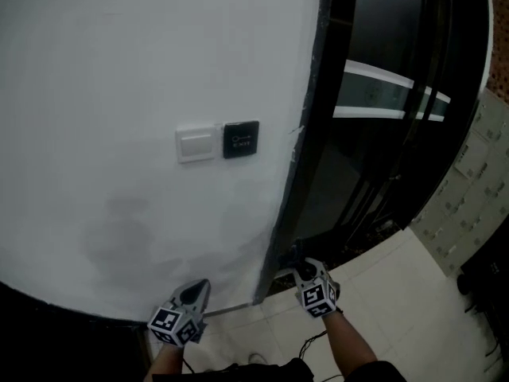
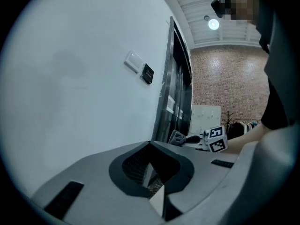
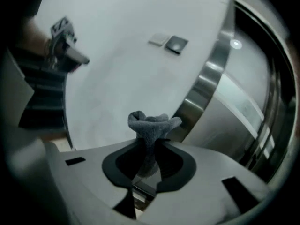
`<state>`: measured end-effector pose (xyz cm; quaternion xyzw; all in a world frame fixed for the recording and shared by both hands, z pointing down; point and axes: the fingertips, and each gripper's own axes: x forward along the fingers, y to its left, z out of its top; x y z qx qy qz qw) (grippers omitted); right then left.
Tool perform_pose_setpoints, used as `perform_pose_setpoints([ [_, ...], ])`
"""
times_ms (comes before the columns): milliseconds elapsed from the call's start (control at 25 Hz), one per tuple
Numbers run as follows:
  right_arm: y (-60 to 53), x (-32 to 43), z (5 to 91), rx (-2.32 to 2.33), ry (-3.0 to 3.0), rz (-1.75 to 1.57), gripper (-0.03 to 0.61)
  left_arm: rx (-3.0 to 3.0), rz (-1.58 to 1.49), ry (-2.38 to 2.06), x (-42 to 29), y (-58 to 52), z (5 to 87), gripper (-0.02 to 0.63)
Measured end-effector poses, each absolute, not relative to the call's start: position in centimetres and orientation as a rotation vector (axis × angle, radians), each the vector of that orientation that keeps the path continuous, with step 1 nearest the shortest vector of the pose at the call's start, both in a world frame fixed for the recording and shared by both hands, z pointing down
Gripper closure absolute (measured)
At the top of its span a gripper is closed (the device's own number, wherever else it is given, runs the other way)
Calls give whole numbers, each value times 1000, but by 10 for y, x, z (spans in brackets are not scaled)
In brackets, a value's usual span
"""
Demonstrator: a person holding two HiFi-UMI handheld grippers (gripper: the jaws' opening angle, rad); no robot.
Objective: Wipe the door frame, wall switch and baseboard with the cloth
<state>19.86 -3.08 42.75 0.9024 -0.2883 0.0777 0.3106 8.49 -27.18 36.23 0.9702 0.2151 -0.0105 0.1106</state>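
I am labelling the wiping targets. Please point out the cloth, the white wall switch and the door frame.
cloth [image 3: 152,123], right gripper view, its bunched top
white wall switch [image 1: 196,144], head view, middle of its plate
door frame [image 3: 206,83], right gripper view, shiny metal strip

- The wall switch sits on the wall, left of the door frame.
- A small panel is mounted just beside the switch, on its right, between it and the frame.
- The door frame runs along the wall's right edge, with the glass door to its right.
- The right gripper is at the foot of the door frame, above the tiled floor.
- The cloth is caught between its jaws and sticks out toward the frame.
- The left gripper is low by the wall's base, left of the right gripper and apart from it.
- Lockers stand far right, beyond the door.
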Motion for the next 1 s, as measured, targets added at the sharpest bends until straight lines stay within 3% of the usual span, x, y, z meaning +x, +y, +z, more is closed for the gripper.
perform_pose_setpoints([
  [240, 64, 134, 357, 2625, -700, 104, 509, 2765, 73, 895, 113, -168, 347, 612],
  [520, 203, 109, 372, 2649, -672, -59, 509, 2806, 11, 996, 113, -27, 372, 612],
  [800, 320, 125, 355, 2430, -782, -93, 509, 2800, 1, 947, 147, 111, 368, 612],
  [1000, 356, 175, 343, 2422, -850, -142, 509, 2820, -29, 945, 196, 160, 361, 612],
])
